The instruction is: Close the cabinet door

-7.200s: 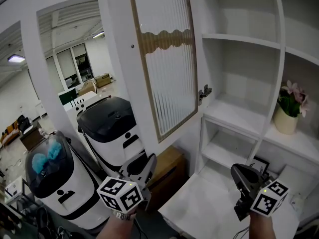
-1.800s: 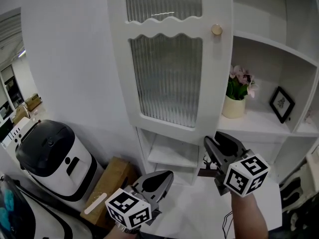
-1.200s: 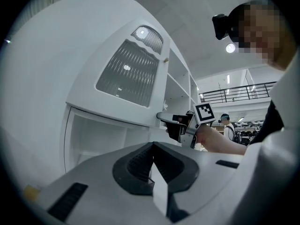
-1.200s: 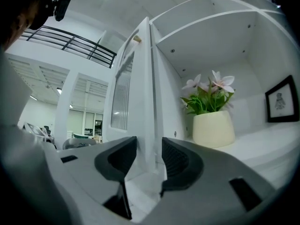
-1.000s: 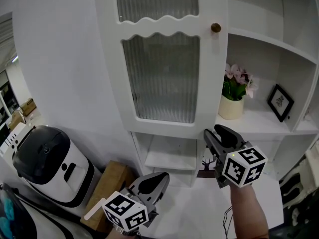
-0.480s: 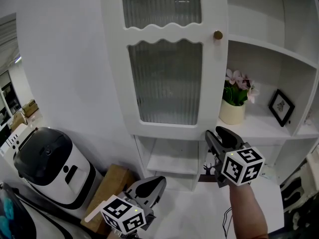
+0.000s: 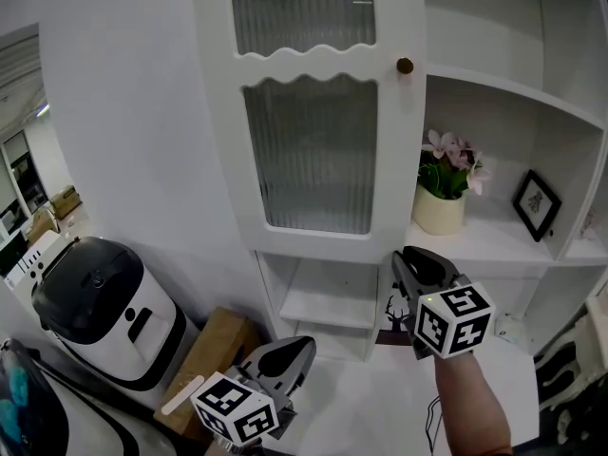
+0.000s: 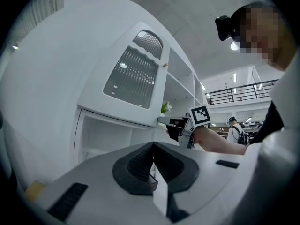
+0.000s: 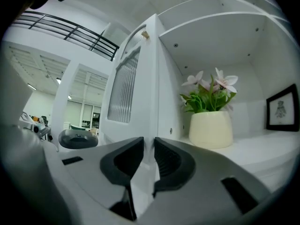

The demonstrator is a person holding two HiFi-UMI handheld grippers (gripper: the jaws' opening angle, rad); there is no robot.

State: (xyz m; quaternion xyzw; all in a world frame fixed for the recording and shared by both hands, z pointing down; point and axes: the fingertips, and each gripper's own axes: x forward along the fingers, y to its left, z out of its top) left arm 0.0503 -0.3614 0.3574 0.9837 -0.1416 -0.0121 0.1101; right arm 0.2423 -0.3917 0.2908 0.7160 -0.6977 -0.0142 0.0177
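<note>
The white cabinet door [image 7: 313, 150] with ribbed glass and a brass knob [image 7: 405, 66] lies flat against the cabinet front. My right gripper [image 7: 410, 264] points level at the door's lower right corner. In the right gripper view its jaws [image 9: 149, 142] have just been closing and stand a narrow gap apart. The door's edge [image 9: 150, 88] rises right beyond the tips, and I see nothing clamped between the pads. My left gripper [image 7: 294, 350] hangs low, apart from the cabinet. Its jaws [image 8: 153, 146] are shut and empty, facing the door [image 8: 133, 76] and the right gripper [image 8: 176, 124].
A cream pot with pink flowers [image 7: 439, 207] and a small framed picture [image 7: 535, 199] stand on the open shelf to the right. An open lower shelf [image 7: 323, 302] is under the door. A black-and-white machine [image 7: 95, 293] and a cardboard box [image 7: 214, 345] stand at the left.
Seven seconds ago the door stood wide open; it has swung shut against the cabinet. Over the last second both grippers have barely shifted.
</note>
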